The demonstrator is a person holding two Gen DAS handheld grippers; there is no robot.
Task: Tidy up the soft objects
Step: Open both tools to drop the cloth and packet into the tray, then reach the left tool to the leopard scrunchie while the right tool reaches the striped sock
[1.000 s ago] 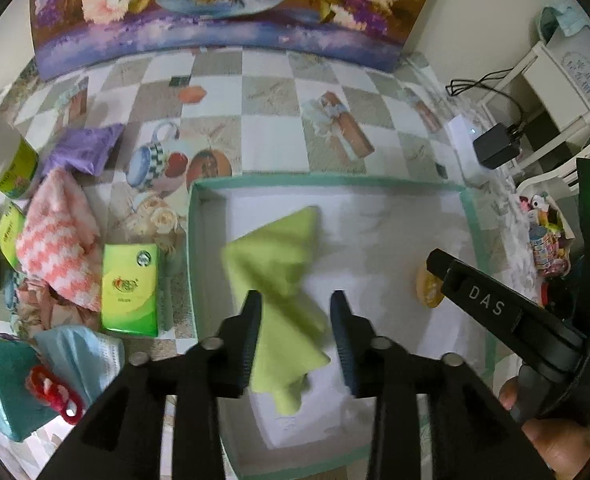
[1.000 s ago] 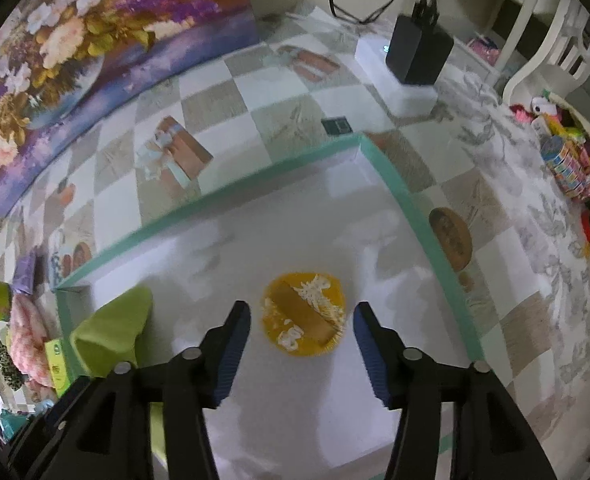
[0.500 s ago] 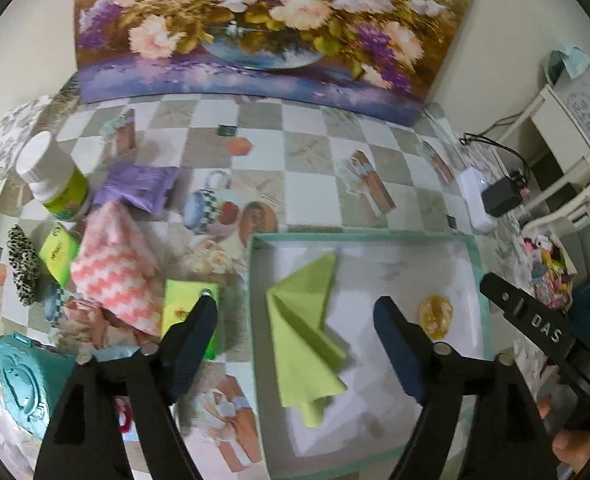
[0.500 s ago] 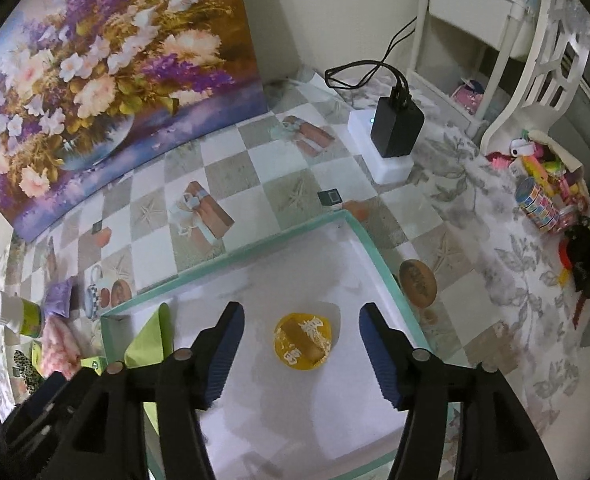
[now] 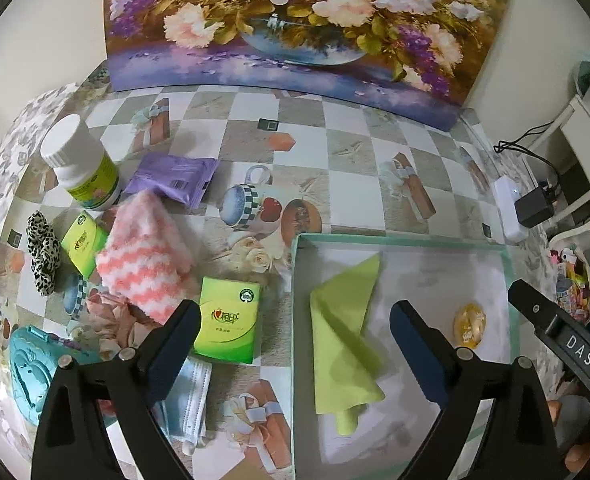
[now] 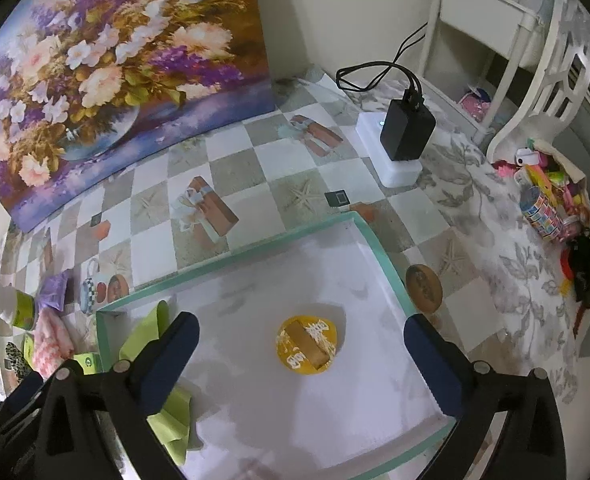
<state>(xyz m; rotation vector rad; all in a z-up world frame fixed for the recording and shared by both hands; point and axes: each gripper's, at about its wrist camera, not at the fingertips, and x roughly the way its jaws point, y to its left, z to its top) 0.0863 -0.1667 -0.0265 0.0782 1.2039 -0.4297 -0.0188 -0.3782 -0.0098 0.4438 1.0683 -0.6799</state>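
Two items in the tray (image 5: 511, 280) and a crowd left outside it, so by my count this sorting job is only getting started. The green cloth (image 5: 345, 332) lies folded along the tray's left side, and the small yellow packet (image 6: 307, 344) sits near the middle of the white floor, well apart from the cloth.

Left gripper (image 5: 293, 344) hangs above the tray's left edge with its jaws spread wide and nothing between them. Right gripper (image 6: 301, 354) is just as empty, jaws wide apart, hovering over the yellow packet without touching it.

Now look at what waits on the checkered tablecloth (image 5: 335, 160) to the left. The pink and white fuzzy cloth (image 5: 147, 256) is heaped in the middle of the pile, with a peach scrunchie (image 5: 115, 320) just below it. A leopard scrunchie (image 5: 43, 252) sits further left, and a face mask (image 5: 189, 396) lies closest to the camera, partly under the left finger. All soft, all still outside.

Mixed in are two green tissue packs (image 5: 229, 320), one beside the tray and one by the leopard scrunchie, plus a purple pouch (image 5: 173, 178), a white bottle (image 5: 81, 164) and a teal case (image 5: 31, 368). Whether the tissues count as soft is a judgement call; the bottle and case surely stay out.

Nearest candidate for the left gripper looks like the pink fuzzy cloth or the mask
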